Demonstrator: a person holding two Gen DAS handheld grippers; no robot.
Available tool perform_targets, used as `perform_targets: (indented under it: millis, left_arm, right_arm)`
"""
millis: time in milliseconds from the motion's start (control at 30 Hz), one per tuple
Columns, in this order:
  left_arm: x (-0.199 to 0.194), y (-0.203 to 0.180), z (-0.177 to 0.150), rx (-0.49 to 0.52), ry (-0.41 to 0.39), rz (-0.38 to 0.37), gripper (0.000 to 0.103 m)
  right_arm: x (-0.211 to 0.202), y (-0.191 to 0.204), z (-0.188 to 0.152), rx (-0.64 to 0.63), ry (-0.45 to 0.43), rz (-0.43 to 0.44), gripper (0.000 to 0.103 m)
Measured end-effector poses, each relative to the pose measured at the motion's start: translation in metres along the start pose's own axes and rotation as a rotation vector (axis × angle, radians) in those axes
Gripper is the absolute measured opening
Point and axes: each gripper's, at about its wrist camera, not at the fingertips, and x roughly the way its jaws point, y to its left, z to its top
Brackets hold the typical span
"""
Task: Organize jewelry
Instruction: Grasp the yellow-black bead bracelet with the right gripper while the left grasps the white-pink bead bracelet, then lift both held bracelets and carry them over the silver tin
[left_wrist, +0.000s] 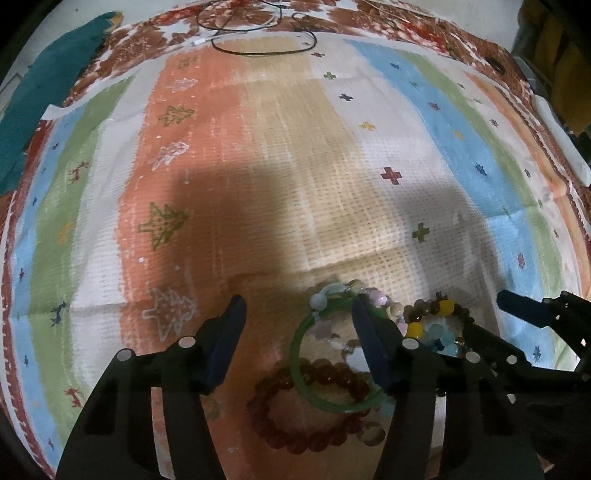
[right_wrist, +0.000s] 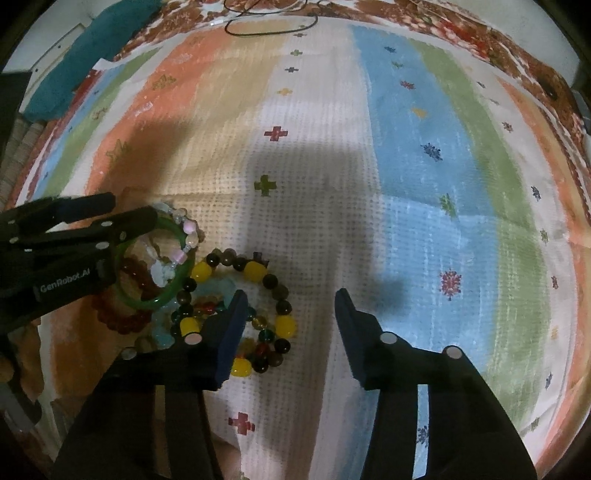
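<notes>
A heap of bracelets lies on the striped cloth. It holds a green bangle (left_wrist: 297, 356) (right_wrist: 184, 284), a red-brown bead bracelet (left_wrist: 295, 441) (right_wrist: 125, 321), a pastel bead string (left_wrist: 334, 290) (right_wrist: 190, 227) and a bracelet of yellow and dark beads (left_wrist: 445, 308) (right_wrist: 286, 325). My left gripper (left_wrist: 297, 301) (right_wrist: 135, 206) points down over the bangle. It is open, and the bangle's left rim lies between its fingers. My right gripper (right_wrist: 291, 295) (left_wrist: 484, 312) is open over the yellow-bead bracelet, with that bracelet's right side between its fingers. Neither grips anything.
The cloth (left_wrist: 295, 147) has coloured stripes with small crosses and tree figures. A black cable (left_wrist: 258, 50) loops at its far edge. A teal fabric (left_wrist: 48, 92) lies at the far left. A white strip (left_wrist: 561, 140) lies at the right edge.
</notes>
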Motion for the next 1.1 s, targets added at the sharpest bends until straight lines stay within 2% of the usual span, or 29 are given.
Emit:
perform_targets:
  millis: [100,133,267,333,400,533,800,1100]
  left_arm:
    - [0.003,-0.006,0.003,0.024,0.002,-0.013,0.054]
    - [0.004,-0.007,0.003,0.025,0.007,-0.015,0.048]
    - [0.012,-0.011,0.004,0.030,0.029,-0.017,0.036]
    - [0.015,-0.010,0.003,0.027,0.033,-0.022,0.035]
    - [0.016,-0.010,0.003,0.023,0.034,-0.036,0.028]
    - [0.015,-0.010,0.003,0.016,0.028,-0.032,0.011]
    - [0.009,-0.011,0.002,0.019,0.014,-0.016,0.010]
    - [-0.029,-0.008,-0.007,0.004,-0.037,-0.016,0.010]
  right_arm:
    - [0.005,0.003,0.002,-0.010,0.006,-0.001,0.039]
    - [0.007,0.004,0.003,-0.015,0.010,0.001,0.037]
    - [0.014,0.009,0.004,-0.036,0.023,-0.006,0.029]
    - [0.017,0.012,0.004,-0.055,0.025,-0.021,0.028]
    - [0.019,0.013,0.005,-0.061,0.025,-0.034,0.020]
    - [0.021,0.012,0.006,-0.063,0.023,-0.035,0.012]
    - [0.017,0.016,0.004,-0.076,0.003,-0.042,0.011]
    - [-0.030,0.010,-0.005,-0.057,-0.087,-0.028,0.011]
